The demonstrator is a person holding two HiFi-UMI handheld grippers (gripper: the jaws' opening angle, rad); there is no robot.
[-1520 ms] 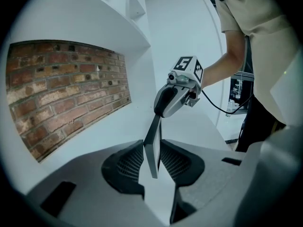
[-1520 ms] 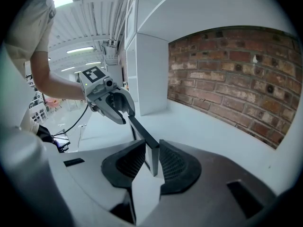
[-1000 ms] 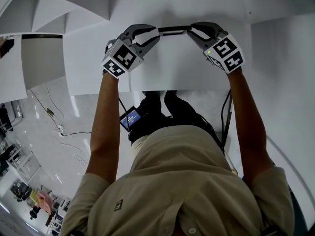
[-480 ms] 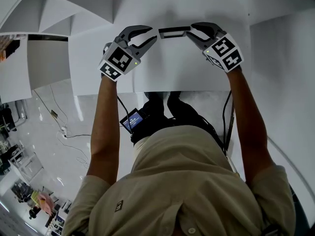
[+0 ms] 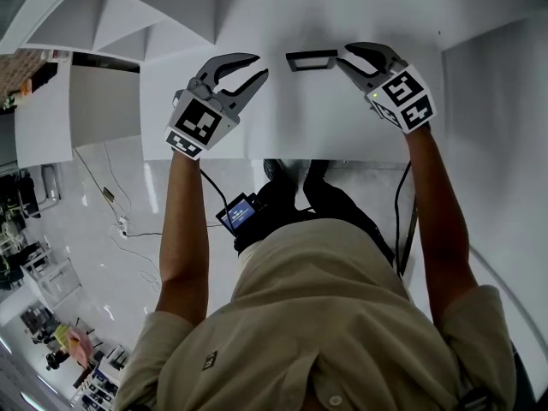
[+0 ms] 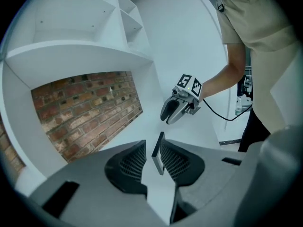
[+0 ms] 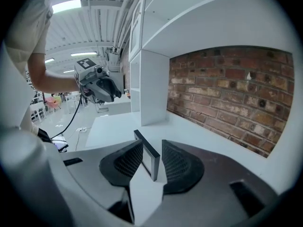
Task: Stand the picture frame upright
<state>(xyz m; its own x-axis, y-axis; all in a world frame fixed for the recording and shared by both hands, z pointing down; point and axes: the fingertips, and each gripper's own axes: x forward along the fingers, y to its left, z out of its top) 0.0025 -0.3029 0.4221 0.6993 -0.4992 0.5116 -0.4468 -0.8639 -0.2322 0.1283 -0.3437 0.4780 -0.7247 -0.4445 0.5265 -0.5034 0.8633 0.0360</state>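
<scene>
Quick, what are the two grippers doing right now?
Left gripper: open, holding nothing.
Right gripper: open, fingers just widened; the thin black rectangular picture frame stands between them, not gripped.

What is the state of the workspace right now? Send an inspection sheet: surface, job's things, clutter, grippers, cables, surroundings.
Surface: white table top, bare around the frame.
Job's things: picture frame stands upright on its edge, gripped by neither gripper.
Clutter: nothing seen.
Grippers: left gripper open, apart from the frame, nothing between its jaws. Right gripper open, its jaws have just been opening; the frame's end sits in the gap, pads not pressing.
Cables: black cable hangs beside each arm; floor cable lies loose.
Surroundings: brick wall behind the table, white shelves at left.
</scene>
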